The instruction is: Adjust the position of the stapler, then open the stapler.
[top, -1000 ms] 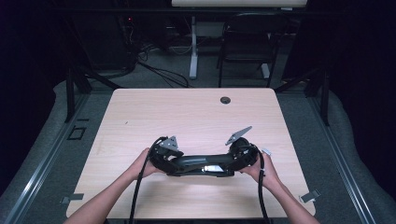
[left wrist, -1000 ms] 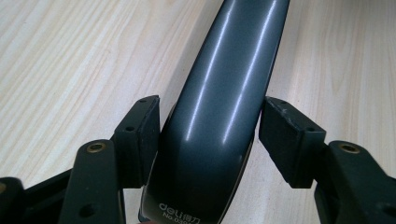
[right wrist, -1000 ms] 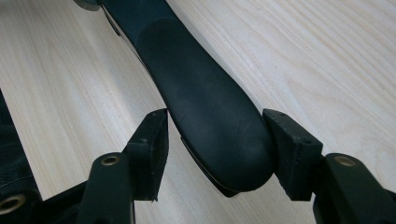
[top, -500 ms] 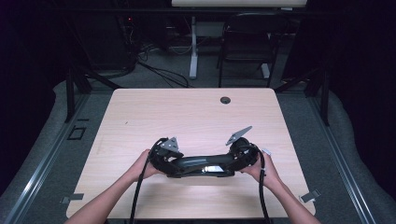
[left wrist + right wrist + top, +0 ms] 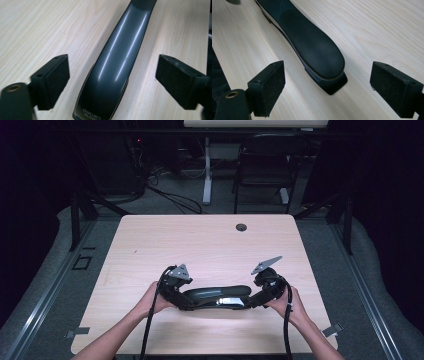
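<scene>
One long dark grey glossy plastic stapler (image 5: 110, 72), stamped "deli" above a blurred "No." line, lies flat on the pale wooden table (image 5: 210, 240) near its front edge. Two grippers flank its ends: left gripper (image 5: 112, 80) and right gripper (image 5: 327, 82), jaws just opened wide, pads clear.

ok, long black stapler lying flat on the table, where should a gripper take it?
Probably across its narrow width near either end, approaching along its length: the stapler lies flat, long and slim. The left gripper and right gripper, jaws just opened, already straddle the ends without touching.

Dark room, grey carpet (image 5: 350, 270), black chair (image 5: 262, 162)
</scene>
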A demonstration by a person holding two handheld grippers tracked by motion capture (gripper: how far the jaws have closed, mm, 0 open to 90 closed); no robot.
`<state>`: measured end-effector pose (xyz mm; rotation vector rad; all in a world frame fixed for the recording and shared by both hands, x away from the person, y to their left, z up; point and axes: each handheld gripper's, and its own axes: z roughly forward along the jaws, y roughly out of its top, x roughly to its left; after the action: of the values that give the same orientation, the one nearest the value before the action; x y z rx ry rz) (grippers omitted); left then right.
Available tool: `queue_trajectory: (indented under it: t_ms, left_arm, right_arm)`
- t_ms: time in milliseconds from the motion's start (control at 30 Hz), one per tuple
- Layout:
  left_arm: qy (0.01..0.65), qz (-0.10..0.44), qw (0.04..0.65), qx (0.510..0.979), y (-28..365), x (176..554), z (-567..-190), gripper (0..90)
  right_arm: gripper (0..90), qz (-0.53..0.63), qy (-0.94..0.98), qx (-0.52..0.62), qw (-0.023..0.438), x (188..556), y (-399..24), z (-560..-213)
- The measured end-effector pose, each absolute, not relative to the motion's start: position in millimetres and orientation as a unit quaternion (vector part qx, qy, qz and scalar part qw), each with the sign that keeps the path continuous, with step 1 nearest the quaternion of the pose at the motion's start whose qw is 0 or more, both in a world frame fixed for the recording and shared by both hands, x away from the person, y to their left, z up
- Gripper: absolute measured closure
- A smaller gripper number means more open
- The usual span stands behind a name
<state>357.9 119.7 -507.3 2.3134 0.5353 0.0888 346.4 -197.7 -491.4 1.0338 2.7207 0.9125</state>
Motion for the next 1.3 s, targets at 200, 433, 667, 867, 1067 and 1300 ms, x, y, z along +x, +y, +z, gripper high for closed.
queue_trajectory:
  t_ms: [200,433,667,867,1067,1300]
  left_arm:
    - [0.219,0.048,0.390,0.893,115.6,349.3,-498.2,4.6]
    - [0.216,0.054,0.402,0.888,102.8,337.0,-492.4,4.4]
    - [0.212,0.062,0.416,0.882,93.4,324.7,-489.7,11.2]
    - [0.189,0.075,0.432,0.879,82.4,308.2,-486.2,20.2]
    - [0.170,0.079,0.409,0.893,68.1,296.5,-492.6,31.3]
    - [0.166,0.069,0.397,0.900,53.6,294.1,-506.9,49.0]
  right_arm:
    - [10.6,0.302,0.886,0.348,0.053,336.6,-208.8,-489.7]
    - [14.5,0.298,0.887,0.348,0.061,327.4,-214.8,-489.9]
    - [18.9,0.294,0.888,0.349,0.063,325.1,-214.4,-491.0]
    - [33.4,0.287,0.892,0.343,0.062,319.6,-211.7,-495.2]
    - [54.8,0.275,0.902,0.325,0.068,315.2,-201.6,-500.8]
    - [75.2,0.272,0.908,0.304,0.093,310.1,-195.0,-505.7]
